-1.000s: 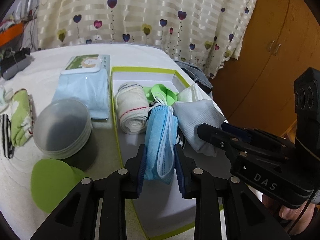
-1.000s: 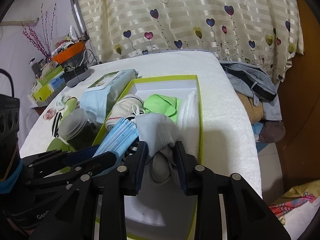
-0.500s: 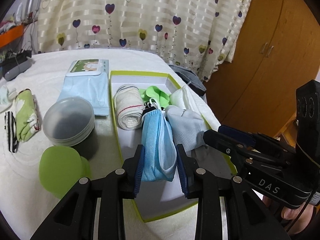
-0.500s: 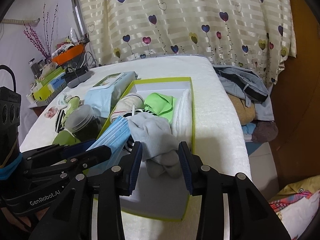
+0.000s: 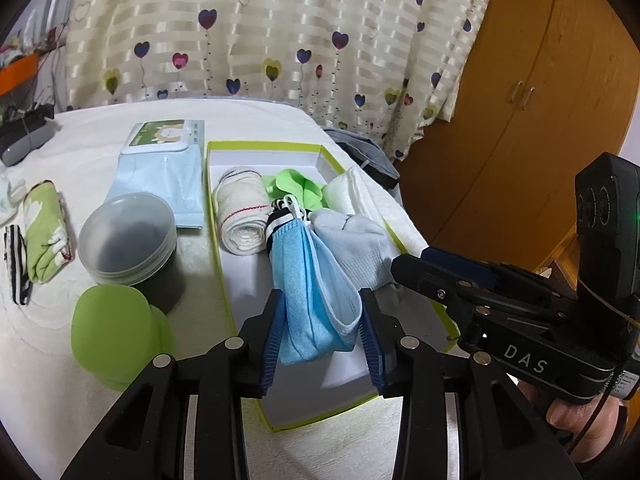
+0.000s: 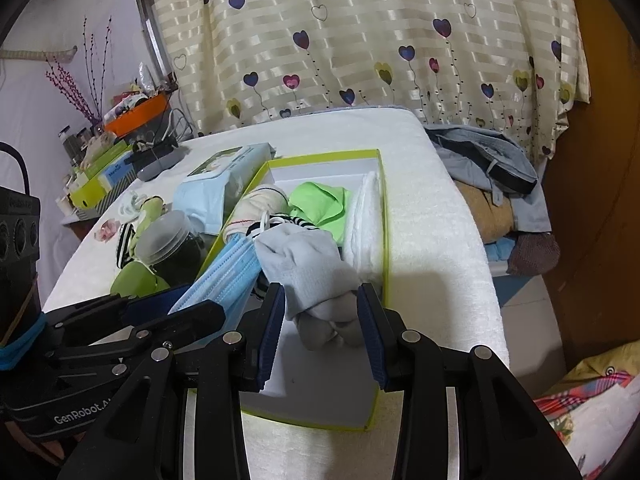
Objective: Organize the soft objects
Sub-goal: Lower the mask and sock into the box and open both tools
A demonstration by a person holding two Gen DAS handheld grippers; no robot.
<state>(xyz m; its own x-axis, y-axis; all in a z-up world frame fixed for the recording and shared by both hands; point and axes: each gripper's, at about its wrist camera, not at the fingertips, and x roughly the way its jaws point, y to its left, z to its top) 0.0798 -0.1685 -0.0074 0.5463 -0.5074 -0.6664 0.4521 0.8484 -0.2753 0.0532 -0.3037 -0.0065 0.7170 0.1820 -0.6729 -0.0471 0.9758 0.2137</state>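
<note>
A green-rimmed white box (image 5: 224, 240) (image 6: 385, 240) on the white table holds a rolled cream sock (image 5: 244, 212), a green cloth (image 5: 298, 188) (image 6: 320, 208) and a folded white cloth (image 5: 360, 188) (image 6: 366, 224). My left gripper (image 5: 320, 332) straddles a blue face mask (image 5: 312, 292) (image 6: 224, 284) lying in the box, with its jaws loose around the mask. My right gripper (image 6: 320, 324) straddles a grey sock (image 6: 312, 276) (image 5: 356, 240) beside the mask, with its jaws parted.
Left of the box lie a wipes pack (image 5: 164, 172), a lidded plastic jar (image 5: 128, 236), a green lid (image 5: 112, 336), a green patterned sock (image 5: 44, 232) and a striped sock (image 5: 16, 264). Clothes (image 6: 492, 168) are piled beyond the table's right edge. A wooden wardrobe (image 5: 520, 92) stands right.
Both grippers have opened wider and pulled back a little. The mask and the grey sock now rest in the box between the parted jaws.
</note>
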